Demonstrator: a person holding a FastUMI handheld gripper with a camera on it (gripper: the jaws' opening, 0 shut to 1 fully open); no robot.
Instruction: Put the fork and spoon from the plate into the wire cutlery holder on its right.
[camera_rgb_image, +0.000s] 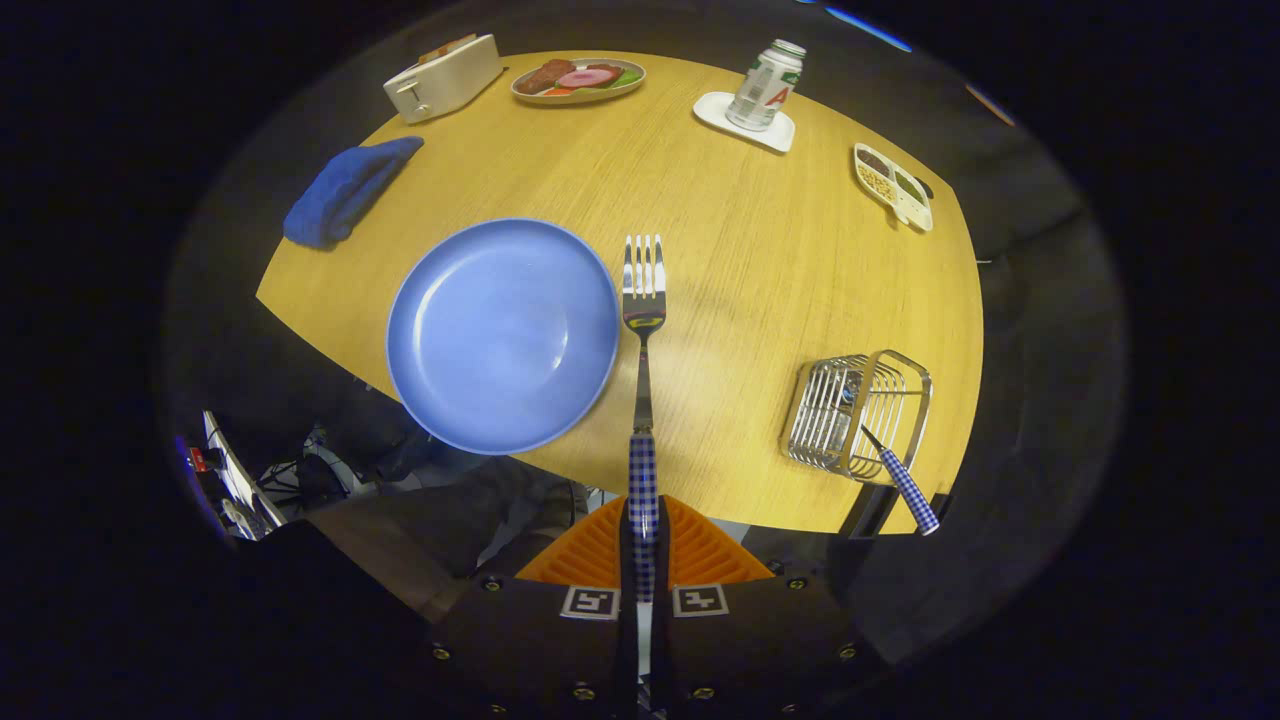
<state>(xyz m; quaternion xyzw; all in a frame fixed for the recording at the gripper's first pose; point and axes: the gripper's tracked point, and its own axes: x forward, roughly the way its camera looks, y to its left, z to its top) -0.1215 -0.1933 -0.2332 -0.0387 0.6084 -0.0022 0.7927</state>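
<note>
Spanning most of the scene, a round light-wood table (760, 300) is seen from above, with all items set on it. A large empty blue ceramic plate (502, 335) lies near the table's front edge, ahead and to the left of the gripper. To the plate's right, well apart from it, a silver wire cutlery holder (855, 415) stands near the front edge; a spoon with a blue-and-white checked handle (905, 485) is already lodged in it, handle slanting out toward the viewer, bowl hidden among the wires. At the far edge are noted a cream toaster (442, 78), a folded blue cloth (345, 190), an oval plate of food (578, 80), a metal can (766, 85) on a white coaster (745, 122), and a small divided white snack tray (893, 186). A steel fork with a matching checked handle (642, 330) is held off the plate, tines pointing away, just beside the plate's right rim. The gripper (642, 545) is closed tight, both fingers pressed on the fork's handle.
</note>
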